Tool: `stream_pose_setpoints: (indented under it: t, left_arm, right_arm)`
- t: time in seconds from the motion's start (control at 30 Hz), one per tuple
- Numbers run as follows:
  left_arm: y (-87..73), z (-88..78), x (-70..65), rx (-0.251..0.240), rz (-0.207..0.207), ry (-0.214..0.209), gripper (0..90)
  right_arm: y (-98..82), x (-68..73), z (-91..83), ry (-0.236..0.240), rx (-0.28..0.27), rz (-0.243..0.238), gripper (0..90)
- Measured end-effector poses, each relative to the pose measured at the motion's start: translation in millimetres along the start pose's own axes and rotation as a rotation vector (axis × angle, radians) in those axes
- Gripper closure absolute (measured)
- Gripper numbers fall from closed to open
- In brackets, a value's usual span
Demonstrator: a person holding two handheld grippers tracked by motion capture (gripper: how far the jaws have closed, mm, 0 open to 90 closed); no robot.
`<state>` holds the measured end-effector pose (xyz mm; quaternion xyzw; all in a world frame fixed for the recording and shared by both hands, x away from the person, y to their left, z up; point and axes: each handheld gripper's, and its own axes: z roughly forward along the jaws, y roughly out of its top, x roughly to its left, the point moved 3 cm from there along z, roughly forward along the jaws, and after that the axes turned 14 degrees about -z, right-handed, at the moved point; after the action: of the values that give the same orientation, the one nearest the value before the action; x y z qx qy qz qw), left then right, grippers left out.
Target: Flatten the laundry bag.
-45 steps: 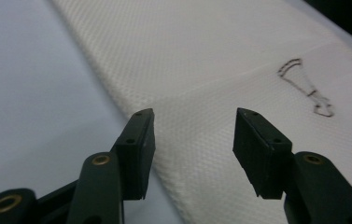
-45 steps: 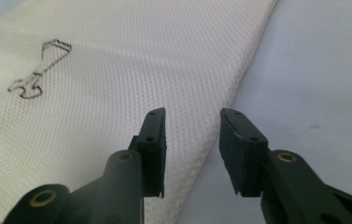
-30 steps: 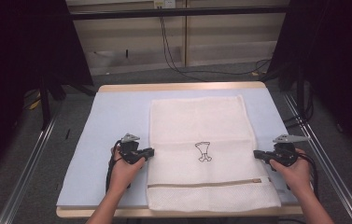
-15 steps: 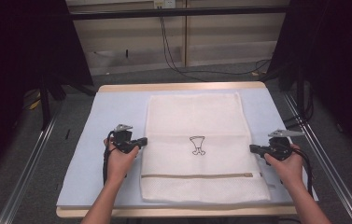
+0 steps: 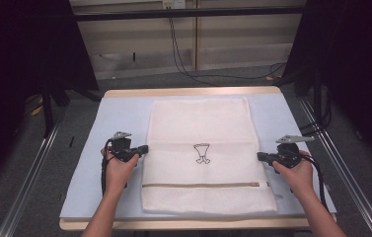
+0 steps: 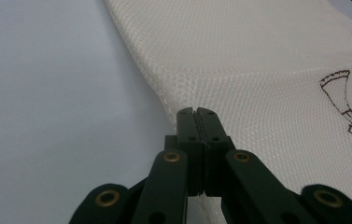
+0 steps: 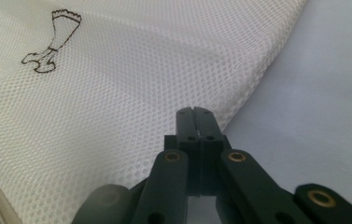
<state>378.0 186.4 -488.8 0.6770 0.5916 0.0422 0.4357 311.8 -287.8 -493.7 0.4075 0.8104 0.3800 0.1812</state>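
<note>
No readable text, label, brand or number. Sole mark: small dark outline drawing [image 5: 202, 153] on white mesh bag [image 5: 208, 128], wordless.

My closed jaws cover the mesh bag's [image 6: 267, 70] edge, so I cannot tell whether they pinch it.

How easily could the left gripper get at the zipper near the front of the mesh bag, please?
Probably easily: the left gripper is at the mesh bag's left edge, and nothing lies between it and the zipper.
</note>
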Motion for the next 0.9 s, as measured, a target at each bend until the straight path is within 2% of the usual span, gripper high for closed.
stream_pose_setpoints:
  t: [0.1,0.2,0.37,0.5,0.67,0.9]
  left_arm:
    - [-0.4,-1.7,4.0,-0.01,-0.01,0.0,89.5]
    - [-0.8,-2.6,6.6,-0.007,0.0,0.004,89.5]
    - [-1.0,-8.1,9.8,-0.004,-0.006,0.006,89.5]
    - [-0.9,-12.4,14.4,-0.012,-0.024,0.013,89.5]
    - [-0.7,-13.9,17.7,-0.02,-0.006,0.041,89.5]
    - [-0.1,-14.7,19.9,-0.012,-0.006,0.039,88.3]
  right_arm:
    - [0.7,3.3,1.3,0.008,-0.002,-0.01,90.0]
    - [1.5,4.7,3.9,0.009,-0.004,-0.016,90.0]
    - [3.1,8.1,5.2,0.022,-0.005,-0.014,90.0]
    - [3.8,13.1,6.8,0.037,-0.01,-0.019,90.0]
    - [5.9,14.3,11.8,0.037,-0.027,-0.029,90.0]
    - [11.7,18.8,13.5,0.031,-0.013,-0.06,90.0]
